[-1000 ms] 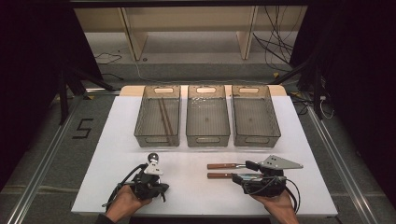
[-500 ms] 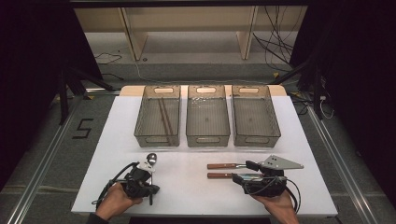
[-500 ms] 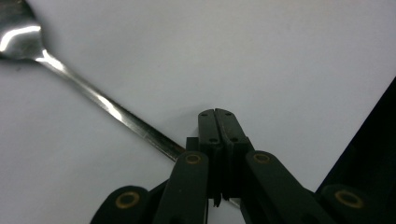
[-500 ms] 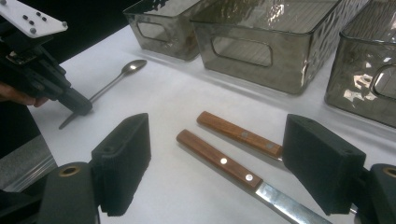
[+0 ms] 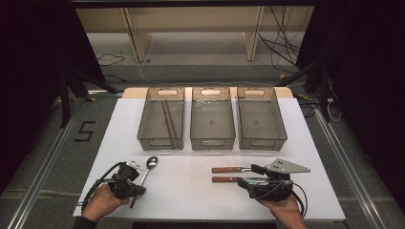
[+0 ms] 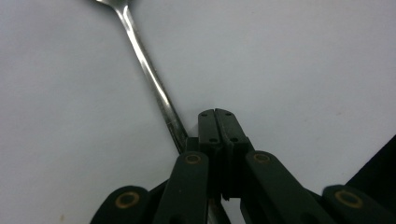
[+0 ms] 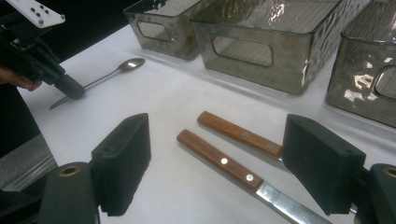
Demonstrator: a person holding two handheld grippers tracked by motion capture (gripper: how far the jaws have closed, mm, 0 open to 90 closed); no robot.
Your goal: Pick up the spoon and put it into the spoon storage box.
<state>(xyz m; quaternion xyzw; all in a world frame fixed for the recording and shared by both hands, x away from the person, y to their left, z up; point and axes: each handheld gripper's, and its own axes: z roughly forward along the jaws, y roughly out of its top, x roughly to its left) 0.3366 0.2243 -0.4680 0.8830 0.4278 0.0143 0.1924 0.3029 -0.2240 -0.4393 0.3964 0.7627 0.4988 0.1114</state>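
Your left gripper [image 6: 215,116] sits closed beside the spoon [image 6: 149,74] handle, lower centre, gripping nothing; lift and it stays behind. Right gripper [image 7: 215,163] gapes over the knives [image 7: 219,161].

You have three clear bins [image 5: 212,119] in a row at the far side of your white table [image 5: 191,191]. Two thin brown sticks [image 5: 168,118] lie in the left bin. One spoon [image 5: 147,168] lies near left, and two wooden-handled knives [image 5: 229,174] lie side by side near right. You hold two grippers, the left gripper [image 5: 133,190] and the right gripper [image 5: 246,175], one in each hand
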